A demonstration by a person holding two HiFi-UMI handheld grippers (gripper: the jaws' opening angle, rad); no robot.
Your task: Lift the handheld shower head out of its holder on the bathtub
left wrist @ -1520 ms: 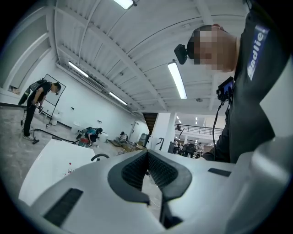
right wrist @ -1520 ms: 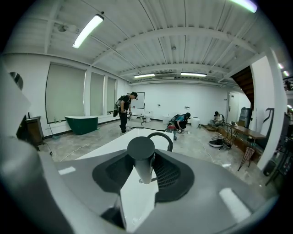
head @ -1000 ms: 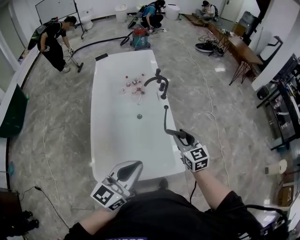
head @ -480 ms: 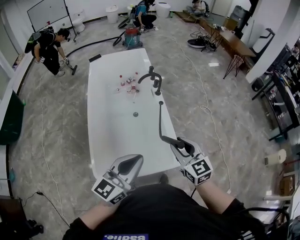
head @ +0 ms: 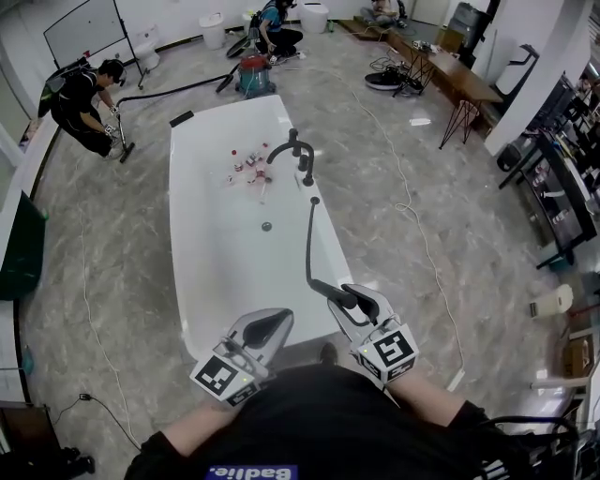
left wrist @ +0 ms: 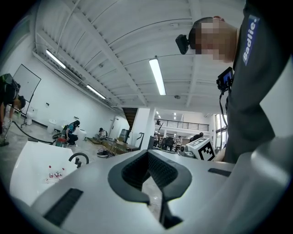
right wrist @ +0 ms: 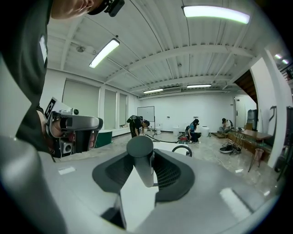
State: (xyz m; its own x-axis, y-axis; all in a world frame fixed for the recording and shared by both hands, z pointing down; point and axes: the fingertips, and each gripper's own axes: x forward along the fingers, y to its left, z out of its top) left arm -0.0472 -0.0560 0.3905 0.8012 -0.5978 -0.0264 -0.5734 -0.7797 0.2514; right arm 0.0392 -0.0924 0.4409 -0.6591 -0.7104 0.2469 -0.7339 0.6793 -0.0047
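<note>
- The right gripper [head: 351,298] is clamped on the dark handle of the handheld shower head [head: 330,288]. In the right gripper view the handle stands upright between the two pads, its round end above them.
- In the head view the shower head is in the lower centre of the frame, at the near right rim of the white bathtub [head: 202,309]. It is well apart from the black faucet [head: 292,150] higher up.
- The dark hose [head: 307,242] runs from the shower head up along the right rim to a fitting just below the faucet.
- The left gripper [head: 270,324] hovers at the tub's near end, left of the right gripper. Its jaws are together and grasp nothing.
- Small bottles [head: 246,167] lie on the tub floor, left of the faucet, and the drain [head: 266,226] is below them.
- A red vacuum cleaner [head: 253,75] stands on the marble floor beyond the tub.
- One person [head: 82,98] bends over at upper left, and another person [head: 272,23] crouches at top centre.
</note>
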